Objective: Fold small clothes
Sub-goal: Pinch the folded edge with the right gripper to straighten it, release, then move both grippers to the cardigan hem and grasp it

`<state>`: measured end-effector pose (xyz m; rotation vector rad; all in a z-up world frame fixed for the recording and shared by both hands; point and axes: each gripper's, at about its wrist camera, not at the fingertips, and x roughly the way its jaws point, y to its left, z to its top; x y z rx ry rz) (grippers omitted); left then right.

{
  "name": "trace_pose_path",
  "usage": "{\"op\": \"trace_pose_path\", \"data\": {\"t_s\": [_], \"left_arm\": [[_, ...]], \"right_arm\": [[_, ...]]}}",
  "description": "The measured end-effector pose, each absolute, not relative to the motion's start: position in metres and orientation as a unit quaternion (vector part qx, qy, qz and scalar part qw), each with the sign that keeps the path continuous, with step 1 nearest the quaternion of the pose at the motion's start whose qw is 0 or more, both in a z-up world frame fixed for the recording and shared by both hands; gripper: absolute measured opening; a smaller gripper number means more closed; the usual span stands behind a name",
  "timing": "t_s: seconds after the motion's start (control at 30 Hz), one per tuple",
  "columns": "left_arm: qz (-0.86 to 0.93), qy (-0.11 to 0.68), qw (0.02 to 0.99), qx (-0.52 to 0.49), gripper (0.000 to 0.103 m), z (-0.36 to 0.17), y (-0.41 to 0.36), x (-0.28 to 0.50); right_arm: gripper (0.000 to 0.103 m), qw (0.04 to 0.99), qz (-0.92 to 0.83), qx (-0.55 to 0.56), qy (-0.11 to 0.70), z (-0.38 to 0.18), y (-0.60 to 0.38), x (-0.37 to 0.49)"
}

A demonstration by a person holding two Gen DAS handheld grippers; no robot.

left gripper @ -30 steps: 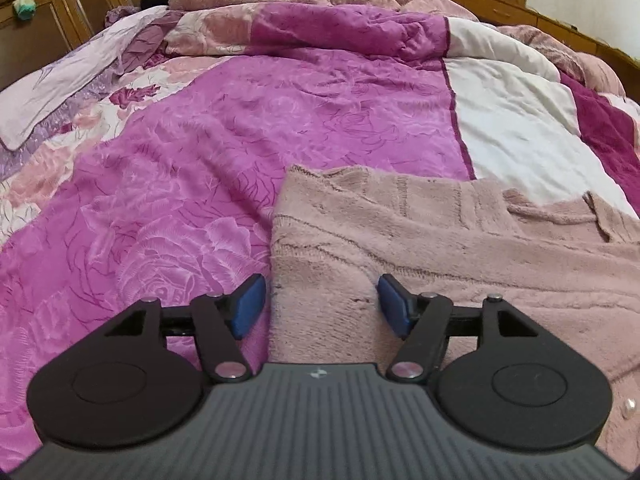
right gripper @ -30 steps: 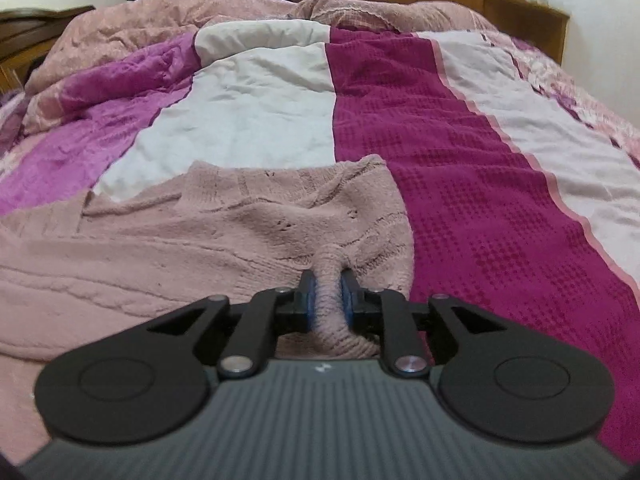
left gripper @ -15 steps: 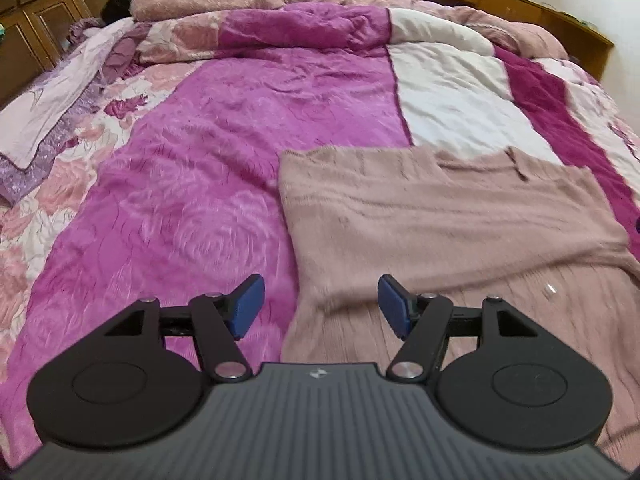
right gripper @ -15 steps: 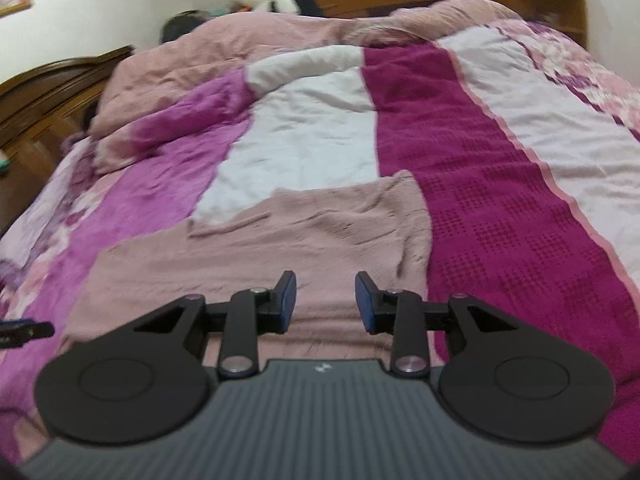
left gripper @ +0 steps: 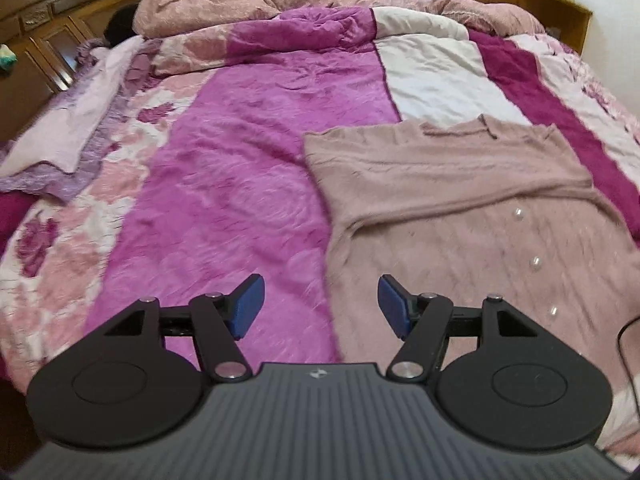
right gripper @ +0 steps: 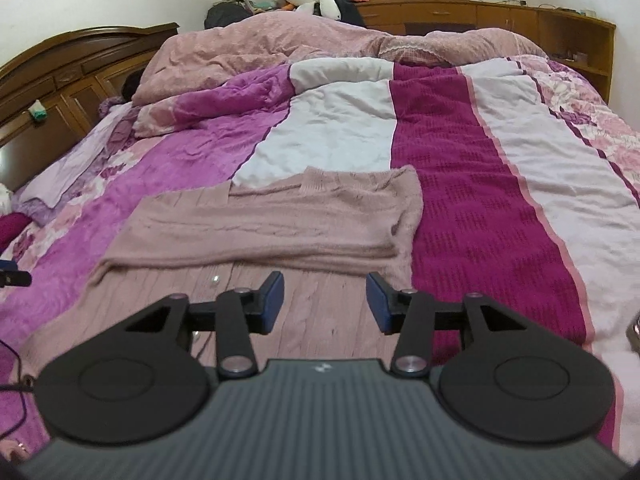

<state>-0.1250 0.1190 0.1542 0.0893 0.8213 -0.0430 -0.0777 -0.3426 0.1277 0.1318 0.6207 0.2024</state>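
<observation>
A dusty-pink knitted sweater (left gripper: 452,208) (right gripper: 280,224) lies flat on the bed, its far part folded back over the near part, which carries a few pearl buttons (left gripper: 535,263). My left gripper (left gripper: 320,306) hovers open above the sweater's left edge, nothing between its blue pads. My right gripper (right gripper: 325,304) hangs above the sweater's near right part with its jaws opening and nothing between them. The tip of the left gripper (right gripper: 14,278) pokes in at the left border of the right wrist view.
The bed is covered by a striped quilt (left gripper: 240,184) of magenta, white and dark red (right gripper: 480,216). A rumpled pink duvet (right gripper: 280,44) is heaped at the far end. A lilac cloth (left gripper: 76,128) lies at the left. A wooden headboard (right gripper: 72,68) and shelves (right gripper: 540,28) border the bed.
My right gripper let go of the sweater's folded-over edge and its jaws spread. Both grippers pulled back and rose, so more of the bed and the whole folded sweater came into view.
</observation>
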Motion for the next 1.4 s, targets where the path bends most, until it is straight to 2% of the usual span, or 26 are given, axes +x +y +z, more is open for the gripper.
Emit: {"op": "trace_pose_path", "data": {"t_s": [0.17, 0.53, 0.73, 0.8, 0.83, 1.23, 1.4], "left_arm": [[-0.027, 0.403, 0.914, 0.039, 0.070, 0.161, 0.128, -0.156], [-0.082, 0.401, 0.906, 0.111, 0.070, 0.179, 0.112, -0.219], [-0.116, 0.400, 0.897, 0.146, 0.070, 0.165, 0.082, -0.222], [-0.135, 0.404, 0.890, 0.162, 0.070, 0.158, 0.070, -0.220], [-0.146, 0.405, 0.886, 0.171, 0.070, 0.154, 0.063, -0.220], [-0.230, 0.470, 0.792, 0.315, 0.070, 0.100, 0.019, -0.210], [-0.230, 0.468, 0.775, 0.358, 0.079, 0.083, 0.014, -0.204]], "right_arm": [[0.048, 0.939, 0.121, 0.048, 0.317, 0.123, -0.333, -0.100], [0.048, 0.926, 0.179, -0.046, 0.330, 0.123, -0.303, -0.155], [0.051, 0.904, 0.216, -0.123, 0.347, 0.122, -0.282, -0.181], [0.066, 0.896, 0.228, -0.153, 0.350, 0.122, -0.274, -0.189], [0.067, 0.892, 0.234, -0.165, 0.350, 0.122, -0.272, -0.193], [0.067, 0.840, 0.235, -0.277, 0.403, 0.091, -0.263, -0.195], [0.068, 0.841, 0.224, -0.303, 0.388, 0.084, -0.255, -0.191]]}}
